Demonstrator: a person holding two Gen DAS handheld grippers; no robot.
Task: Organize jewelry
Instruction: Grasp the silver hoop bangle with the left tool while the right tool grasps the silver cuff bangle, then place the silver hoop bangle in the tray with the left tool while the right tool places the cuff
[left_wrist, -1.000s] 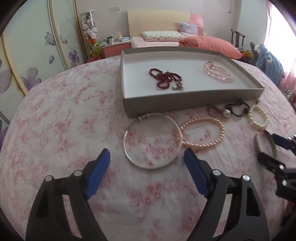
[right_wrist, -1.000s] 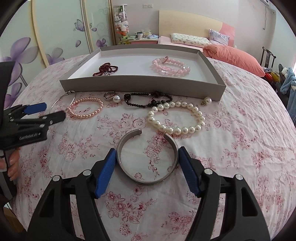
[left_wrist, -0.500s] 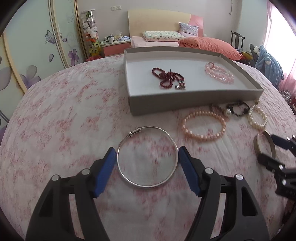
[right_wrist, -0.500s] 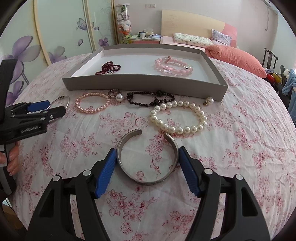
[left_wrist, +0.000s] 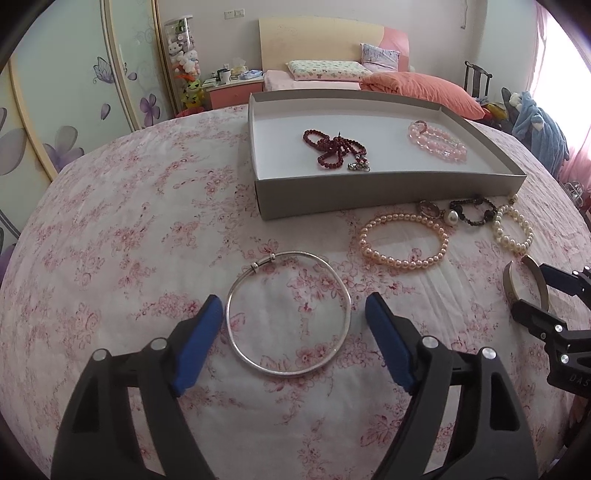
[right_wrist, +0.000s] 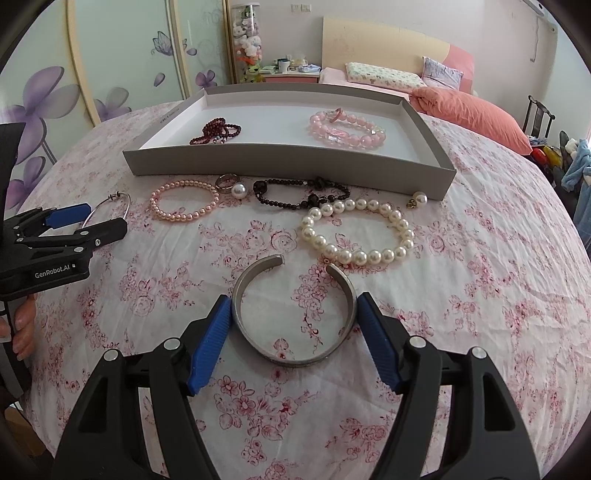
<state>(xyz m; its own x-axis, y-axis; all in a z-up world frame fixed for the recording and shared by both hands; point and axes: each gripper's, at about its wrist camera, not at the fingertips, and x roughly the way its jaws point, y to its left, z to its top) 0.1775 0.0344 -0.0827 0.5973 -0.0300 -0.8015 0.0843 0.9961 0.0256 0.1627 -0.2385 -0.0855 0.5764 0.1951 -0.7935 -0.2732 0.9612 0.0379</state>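
Observation:
My left gripper (left_wrist: 293, 310) is open, its blue pads on either side of a thin silver bangle (left_wrist: 289, 319) lying on the floral bedspread, with small gaps. My right gripper (right_wrist: 293, 306) has its pads against both sides of a wide silver cuff (right_wrist: 293, 314), closed on it. A grey tray (left_wrist: 388, 192) holds a dark red bead string (left_wrist: 334, 149) and a pink bead bracelet (left_wrist: 437, 142). A pink pearl bracelet (left_wrist: 402, 240), a white pearl bracelet (right_wrist: 356, 230), a black bead bracelet (right_wrist: 303, 192) and a ring (right_wrist: 225, 181) lie in front of the tray.
The tray (right_wrist: 288, 162) stands at the far side of the bed. A loose pearl (right_wrist: 239, 190) lies beside the ring, and another pearl charm (right_wrist: 417, 200) lies near the tray's right corner. Wardrobe doors stand at left; another bed with pillows is behind.
My left gripper moved forward and lower so the thin bangle now lies between its pads. My right gripper stayed around the cuff.

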